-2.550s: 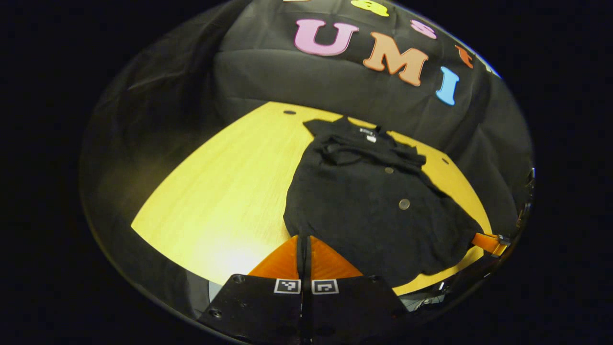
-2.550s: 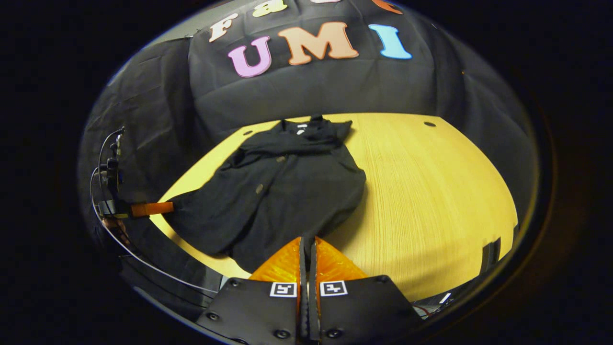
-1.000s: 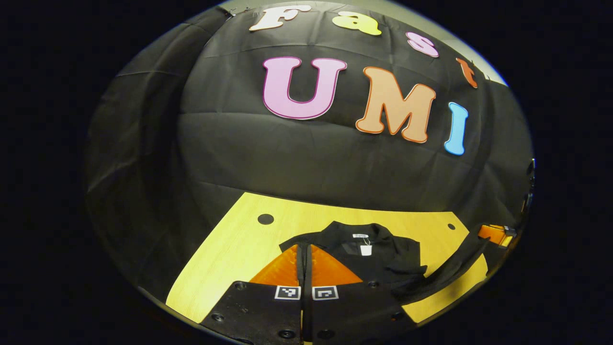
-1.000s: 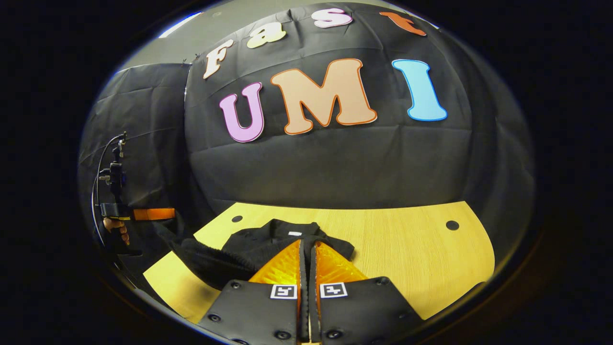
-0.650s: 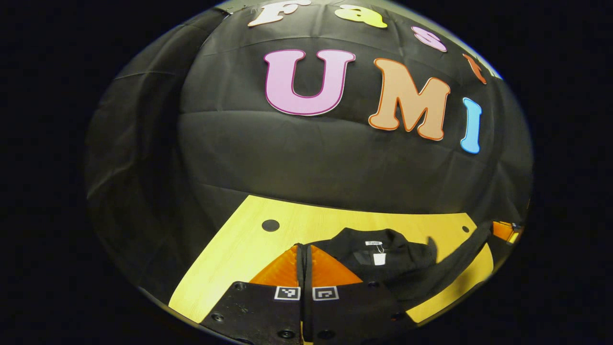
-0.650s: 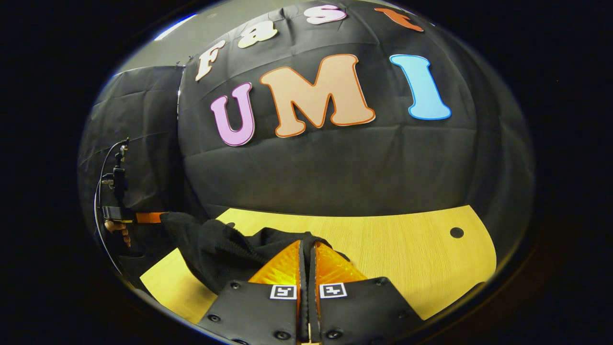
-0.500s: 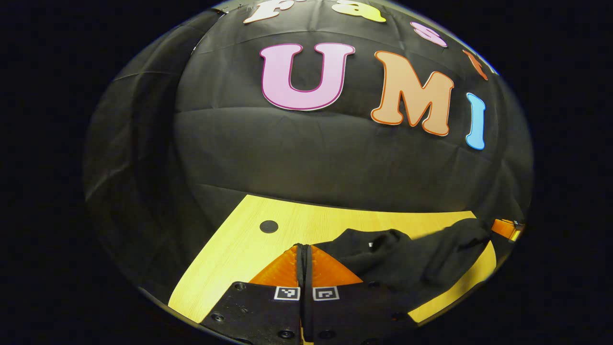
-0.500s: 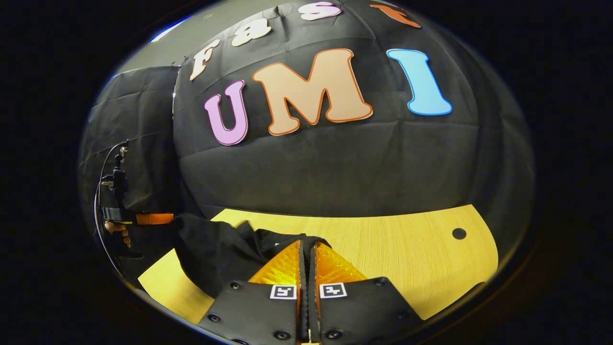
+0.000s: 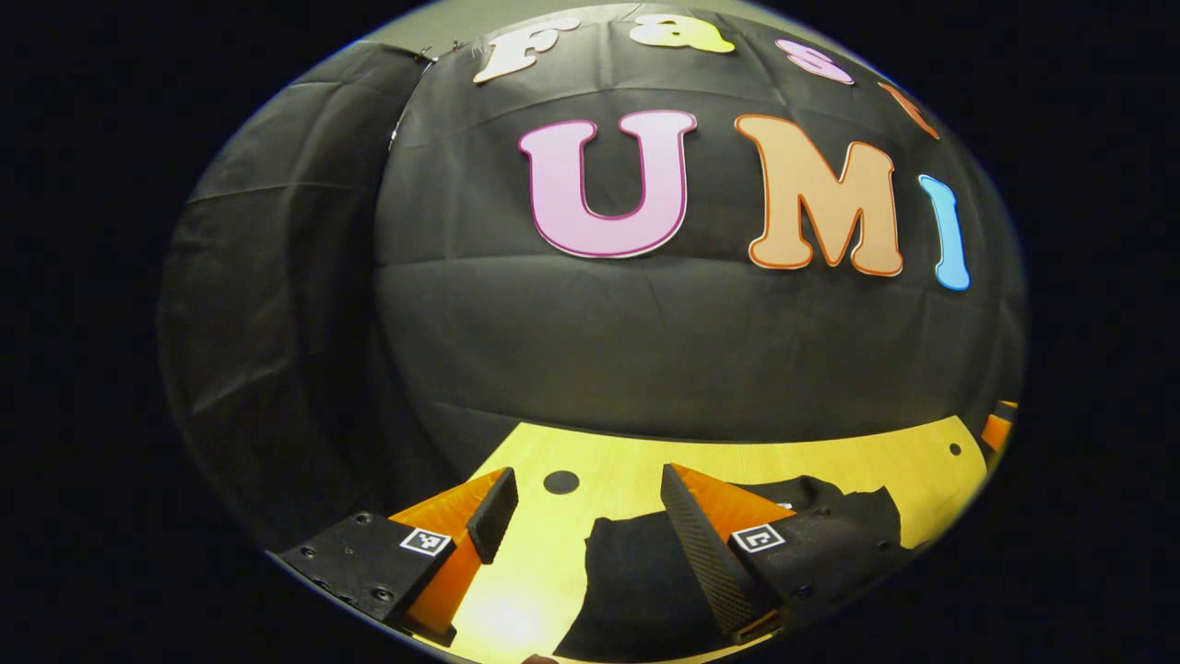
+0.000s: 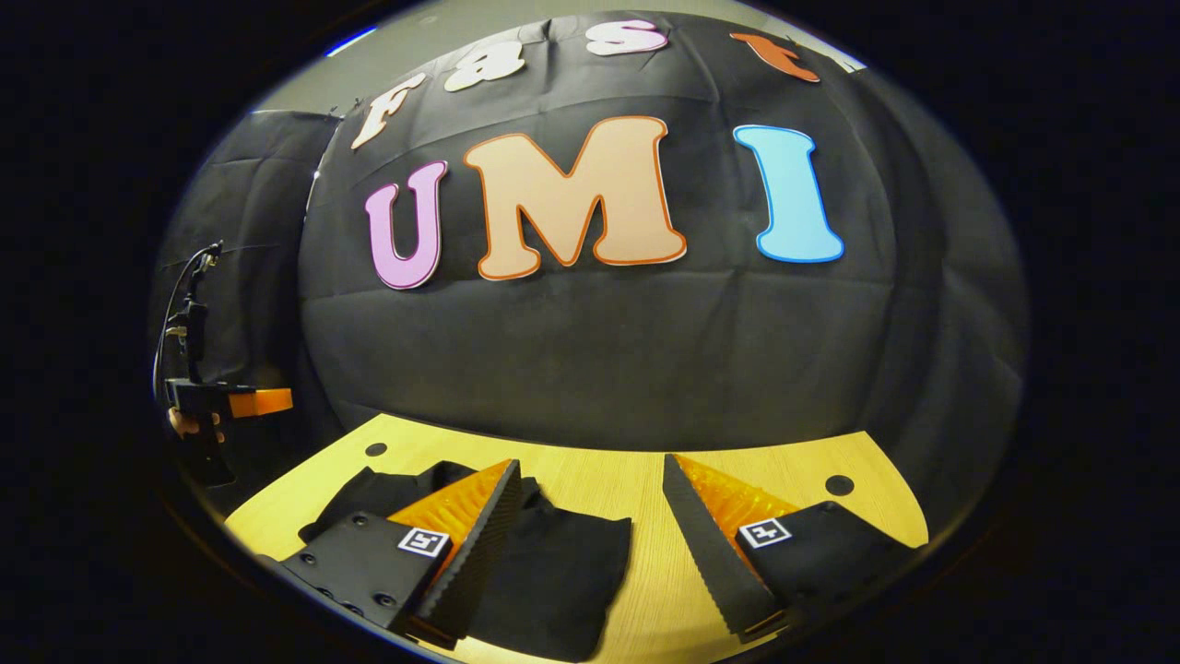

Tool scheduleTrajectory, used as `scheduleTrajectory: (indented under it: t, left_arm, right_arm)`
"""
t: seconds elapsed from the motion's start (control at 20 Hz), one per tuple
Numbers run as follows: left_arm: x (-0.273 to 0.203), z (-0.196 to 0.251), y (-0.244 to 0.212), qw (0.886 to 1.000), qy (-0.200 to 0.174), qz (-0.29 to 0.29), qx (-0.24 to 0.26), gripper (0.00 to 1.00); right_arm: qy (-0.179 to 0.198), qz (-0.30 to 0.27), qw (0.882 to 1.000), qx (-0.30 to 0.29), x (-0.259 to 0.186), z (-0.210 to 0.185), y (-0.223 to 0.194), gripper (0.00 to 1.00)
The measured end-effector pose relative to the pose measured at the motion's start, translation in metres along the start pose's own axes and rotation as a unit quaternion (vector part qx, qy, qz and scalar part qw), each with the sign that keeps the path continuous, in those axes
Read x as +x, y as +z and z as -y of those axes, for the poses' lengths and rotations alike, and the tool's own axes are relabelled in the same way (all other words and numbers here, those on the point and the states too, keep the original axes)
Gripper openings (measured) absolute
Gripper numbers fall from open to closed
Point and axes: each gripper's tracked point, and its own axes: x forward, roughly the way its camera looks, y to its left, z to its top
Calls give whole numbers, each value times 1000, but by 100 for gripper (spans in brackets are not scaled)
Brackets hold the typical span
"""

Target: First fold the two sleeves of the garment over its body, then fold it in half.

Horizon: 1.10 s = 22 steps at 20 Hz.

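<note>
The black garment [image 9: 636,581] lies folded on the yellow wooden table [image 9: 830,461], its near edge doubled over toward the collar end. My left gripper [image 9: 587,475] stands open just above it, the right finger over the cloth and the left finger over bare wood. In the right gripper view the folded garment [image 10: 562,572] sits at the lower left under the left finger of my right gripper [image 10: 590,470], which is open with nothing between its fingers. The left gripper [image 10: 258,401] and the hand [image 10: 189,424] holding it show at the far left.
The table [image 10: 784,461] runs back to the black cloth wall. Round holes sit in its top [image 9: 560,481] [image 10: 839,484] [image 10: 375,449]. Bare wood stretches to the right of the garment in the right gripper view.
Both grippers carried the garment's near edge up and over toward the collar, then opened and let it go. The garment now lies folded in half.
</note>
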Motion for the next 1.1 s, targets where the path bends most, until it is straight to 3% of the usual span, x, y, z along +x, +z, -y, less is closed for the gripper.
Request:
scheduleTrajectory:
  t: [0.15, 0.4, 0.5, 0.8, 1.1]
  left_arm:
    - [-21, 1, 20, 999, -10, 35, -13, 95]
    - [-75, -14, 39, 996, -18, 87, 6, 96]
    - [-98, -19, 41, 995, -21, 100, 9, 95]
    - [-157, -29, 45, 989, -34, 144, 6, 95]
    - [-204, -35, 33, 987, -43, 153, -15, 95]
  right_arm:
    - [-7, 29, 1000, -4, -28, -11, 15, 98]
    - [-19, 77, 997, -11, -105, -34, 27, 98]
    - [-21, 85, 996, -10, -138, -41, 22, 94]
    - [-24, 118, 992, -23, -229, -69, 12, 97]
    - [-26, 122, 992, -27, -298, -90, -13, 94]
